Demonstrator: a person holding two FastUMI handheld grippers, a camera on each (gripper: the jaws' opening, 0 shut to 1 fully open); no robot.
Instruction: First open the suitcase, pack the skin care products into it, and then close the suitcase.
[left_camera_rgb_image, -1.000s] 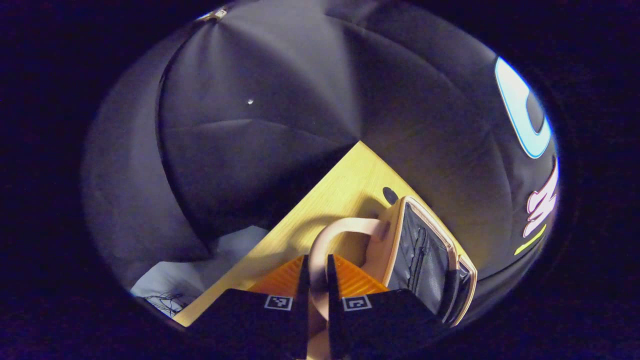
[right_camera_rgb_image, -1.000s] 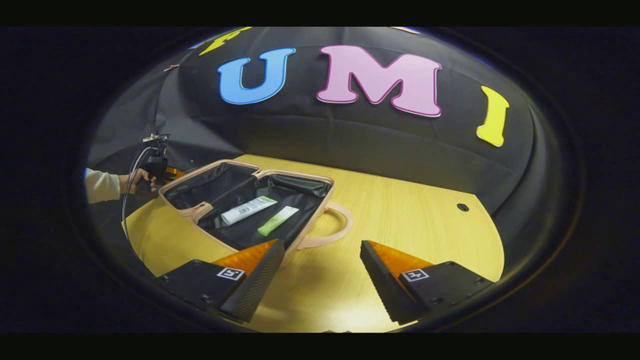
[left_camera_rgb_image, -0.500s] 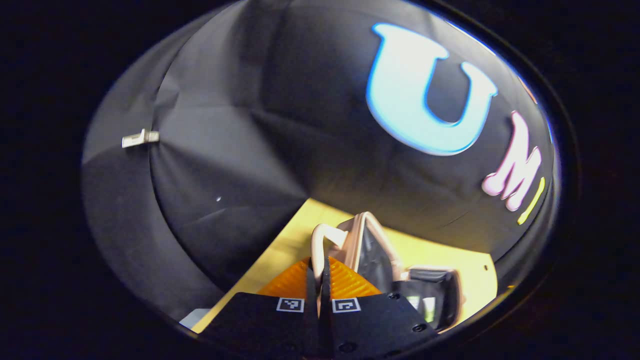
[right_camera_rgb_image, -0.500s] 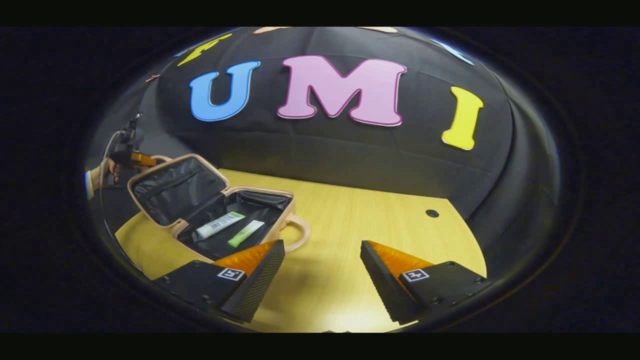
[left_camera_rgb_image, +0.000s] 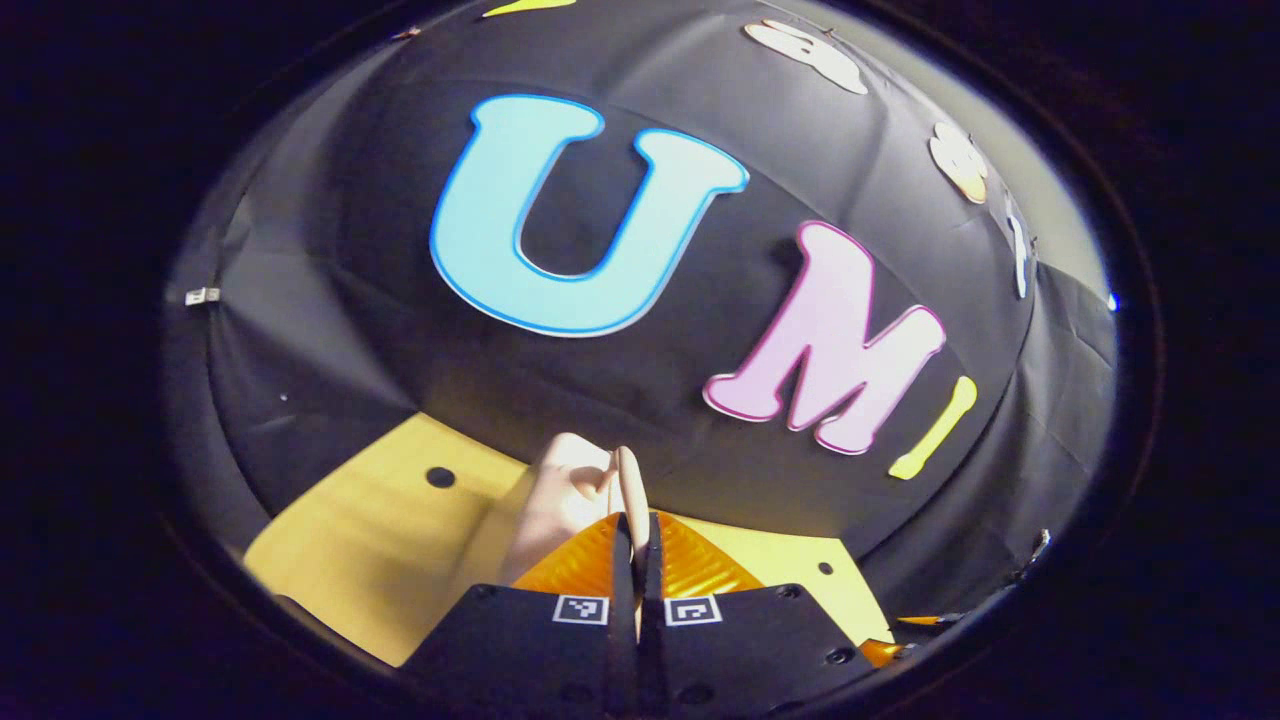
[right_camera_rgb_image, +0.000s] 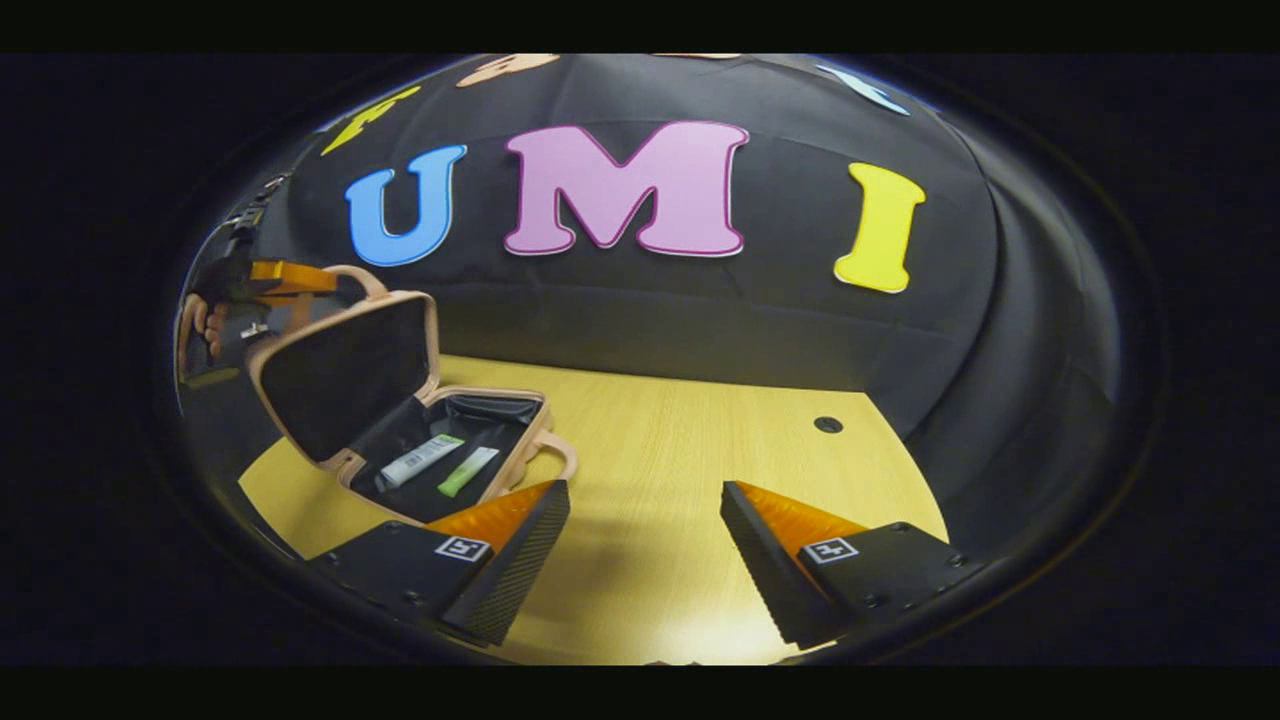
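Note:
The pink suitcase stands half open on the left of the wooden table, its lid raised almost upright. A white tube and a green tube lie in its black-lined bottom half. My left gripper is shut on the lid's pink handle; in the right gripper view that left gripper sits at the lid's top edge, held by a hand. My right gripper hangs open over the table, to the right of the case, with nothing between its fingers.
A small dark hole marks the table toward its far right. The table runs bare in front of and to the right of the suitcase, and the black cloth wall closes in behind it.
The left gripper has swung the lid up by its handle, from lying flat to nearly upright. The right gripper has drifted rightward, still open.

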